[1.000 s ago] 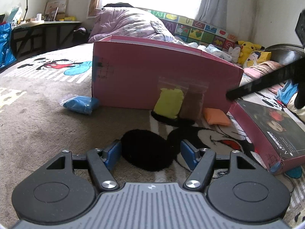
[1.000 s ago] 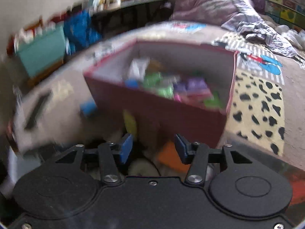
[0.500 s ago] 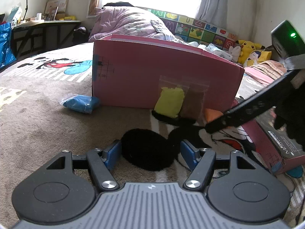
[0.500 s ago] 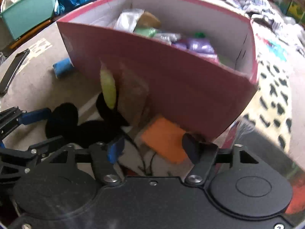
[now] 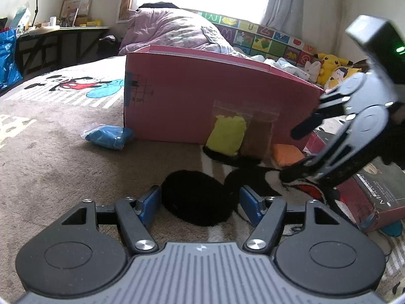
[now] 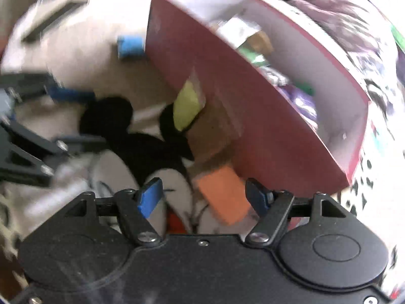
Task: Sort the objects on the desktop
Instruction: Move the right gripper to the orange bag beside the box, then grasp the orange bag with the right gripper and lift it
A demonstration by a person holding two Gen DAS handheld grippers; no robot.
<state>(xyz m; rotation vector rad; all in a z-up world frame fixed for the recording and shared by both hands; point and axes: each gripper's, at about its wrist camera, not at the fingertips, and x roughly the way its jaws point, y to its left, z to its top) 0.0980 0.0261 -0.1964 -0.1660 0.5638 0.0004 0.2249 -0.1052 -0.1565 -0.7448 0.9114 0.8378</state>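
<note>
While both grippers gaped empty, the right gripper (image 6: 203, 193) straddled the orange bag (image 6: 222, 195); pink box (image 6: 227, 106) at one o'clock, left gripper (image 5: 200, 200) idle.

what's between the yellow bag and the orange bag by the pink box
A brown bag leaning on the pink box, between the yellow bag and the orange bag; clearest in the left wrist view.

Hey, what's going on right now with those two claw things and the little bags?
Right gripper open, low over orange bag. Left gripper open, empty. Yellow bag and brown bag lean on pink box. Nothing blocking.
</note>
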